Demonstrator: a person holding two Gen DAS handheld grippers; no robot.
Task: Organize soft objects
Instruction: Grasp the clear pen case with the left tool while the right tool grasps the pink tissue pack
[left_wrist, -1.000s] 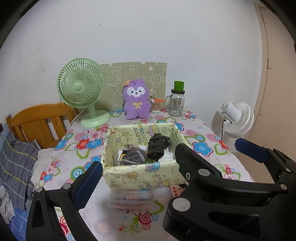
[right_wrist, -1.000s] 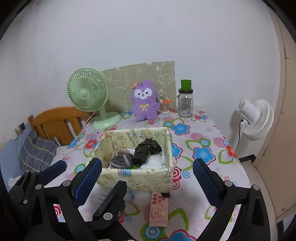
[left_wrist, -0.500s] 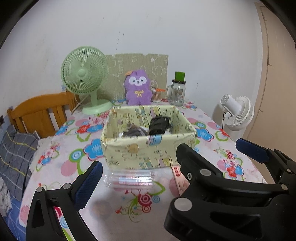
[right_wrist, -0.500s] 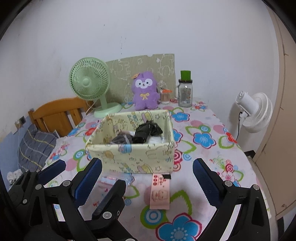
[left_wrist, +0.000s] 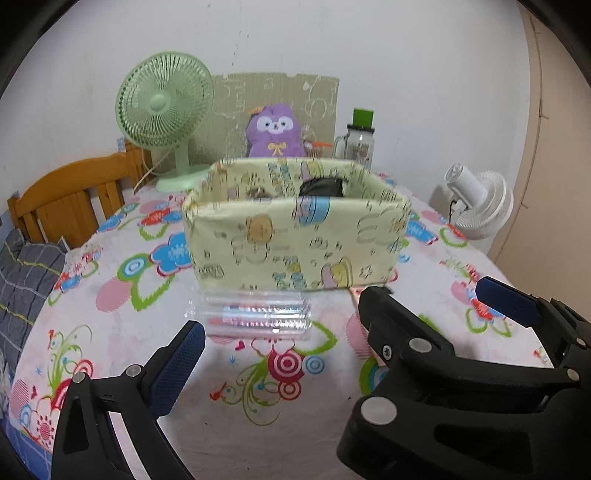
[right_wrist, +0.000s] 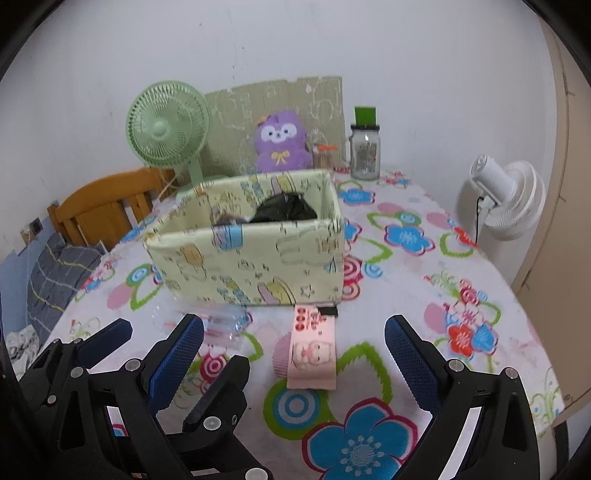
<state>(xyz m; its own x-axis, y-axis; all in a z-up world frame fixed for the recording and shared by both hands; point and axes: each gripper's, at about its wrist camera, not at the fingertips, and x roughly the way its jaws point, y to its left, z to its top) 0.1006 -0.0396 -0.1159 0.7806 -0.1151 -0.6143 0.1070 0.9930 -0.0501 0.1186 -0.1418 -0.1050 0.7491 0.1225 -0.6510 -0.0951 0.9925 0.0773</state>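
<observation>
Socks, dark and rolled, are sitting inside the yellow cartoon-print fabric box at the middle of both views, with a greyer bundle just beside them to the left; only their tops are showing over the near wall.

Your left claw is hovering wide open and empty low in its view, its fingers framing the clear plastic packet that is lying against the foot of the box. Your right claw is likewise spread open with nothing between its fingers, and the pink printed packet is lying on the desk between them.

Here is what is threatening to go wrong, as I judge it. The box looks soft-walled, so if you are pushing forward low, a finger is likely catching the near wall, folding it inward or shoving the whole box back toward the purple plush toy, the green desk fan and the glass jar with the green lid. The clear packet is slippery-looking and flat, so pinching it could send it sliding under the box. Both claws are crowding the same patch, and the left one is sitting close beside the right in the lower left of the right view, so they are risking a knock together.
</observation>
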